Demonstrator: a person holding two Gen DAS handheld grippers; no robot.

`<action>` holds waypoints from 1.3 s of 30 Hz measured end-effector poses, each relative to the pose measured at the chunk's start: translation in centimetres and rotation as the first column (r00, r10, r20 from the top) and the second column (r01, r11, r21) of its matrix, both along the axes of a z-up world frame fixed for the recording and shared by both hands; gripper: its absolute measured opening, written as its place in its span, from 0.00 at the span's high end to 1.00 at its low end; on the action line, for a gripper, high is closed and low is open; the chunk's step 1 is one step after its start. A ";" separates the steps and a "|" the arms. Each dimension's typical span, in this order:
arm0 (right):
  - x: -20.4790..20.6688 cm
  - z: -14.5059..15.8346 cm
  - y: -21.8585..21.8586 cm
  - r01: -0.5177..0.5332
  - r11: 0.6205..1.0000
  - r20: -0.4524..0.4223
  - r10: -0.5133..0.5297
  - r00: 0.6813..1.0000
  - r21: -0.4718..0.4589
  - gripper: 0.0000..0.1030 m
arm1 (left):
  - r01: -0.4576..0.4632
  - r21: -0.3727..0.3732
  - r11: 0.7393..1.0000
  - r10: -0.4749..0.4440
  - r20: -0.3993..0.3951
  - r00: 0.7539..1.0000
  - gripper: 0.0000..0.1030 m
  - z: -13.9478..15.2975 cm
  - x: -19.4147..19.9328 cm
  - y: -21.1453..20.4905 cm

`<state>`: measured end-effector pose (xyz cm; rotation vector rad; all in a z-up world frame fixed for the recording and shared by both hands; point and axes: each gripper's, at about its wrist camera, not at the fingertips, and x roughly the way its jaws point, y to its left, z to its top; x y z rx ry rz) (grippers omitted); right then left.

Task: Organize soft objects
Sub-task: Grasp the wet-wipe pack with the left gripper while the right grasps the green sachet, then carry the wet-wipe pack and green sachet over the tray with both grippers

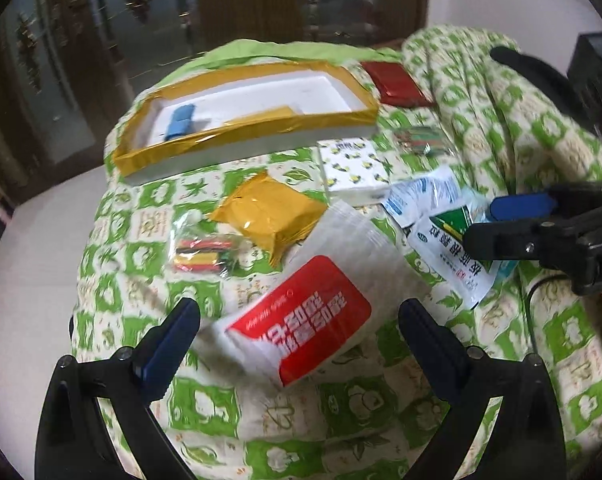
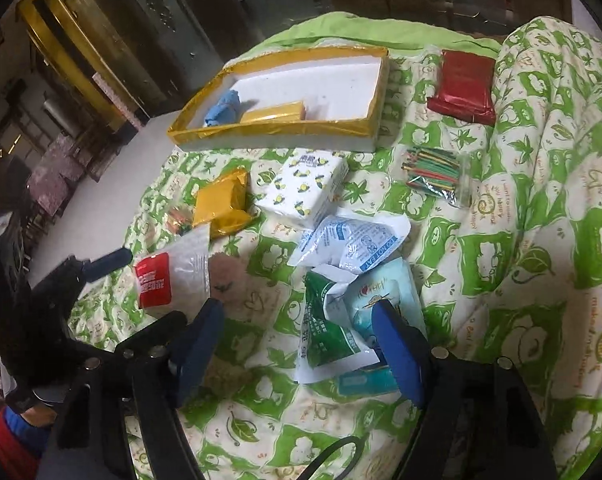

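Both grippers' jaws stand apart, the left gripper (image 1: pixel 299 334) over the red-labelled packet (image 1: pixel 301 316), the right gripper (image 2: pixel 301 340) over the green sachet (image 2: pixel 333 332). Only the right wrist view shows the light-blue wipes pack (image 2: pixel 385 292) beneath the sachet.

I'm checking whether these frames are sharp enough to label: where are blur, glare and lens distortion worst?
Left wrist view: motion-smeared throughout, worst on the gold-edged tray and the dark cabinets behind; the text on the red-and-white packet is soft. Right wrist view: sharper, print on the white sachet is partly readable; glare streaks the red foil pack. Both views: fisheye bends the bedspread edges, with black vignette corners.
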<state>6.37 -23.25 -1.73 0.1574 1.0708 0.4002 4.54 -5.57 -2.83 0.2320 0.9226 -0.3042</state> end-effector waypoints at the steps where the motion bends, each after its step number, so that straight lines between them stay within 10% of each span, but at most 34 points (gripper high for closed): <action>1: 0.1 -0.3 0.1 -0.003 1.000 -0.004 0.003 1.000 -0.005 0.22 | 0.009 0.003 1.000 -0.009 -0.006 1.000 0.04 -0.1 0.1 -0.1; 8: 0.6 -1.6 0.7 -0.016 0.999 -0.042 0.014 0.999 -0.052 0.36 | 0.010 -0.062 0.998 -0.010 -0.008 1.000 0.04 -0.2 0.6 0.0; 12: 0.8 -2.3 1.6 -0.035 0.995 -0.046 0.030 0.998 -0.098 0.40 | 0.003 -0.091 0.996 -0.003 -0.005 1.000 0.35 -0.4 0.2 0.4; 17: 0.8 -3.1 3.7 -0.085 0.979 -0.030 0.081 0.996 -0.185 0.42 | 0.014 -0.085 0.996 -0.014 0.004 1.000 0.36 -0.4 -0.5 0.2; 19: 0.7 -3.2 4.2 -0.095 0.971 -0.016 0.094 0.995 -0.220 0.59 | 0.022 -0.082 0.996 -0.021 0.006 1.000 0.40 -0.4 -0.9 0.0; 27: 0.4 -2.5 2.2 -0.050 0.994 0.000 0.050 0.999 -0.100 0.61 | -0.025 -0.201 0.979 0.024 -0.005 1.000 0.67 0.3 -2.0 1.4; 39: -0.9 -1.3 1.9 -0.046 0.999 0.047 0.047 0.998 -0.029 0.61 | -0.165 -0.414 0.895 0.163 -0.041 0.986 0.73 1.2 -2.0 5.9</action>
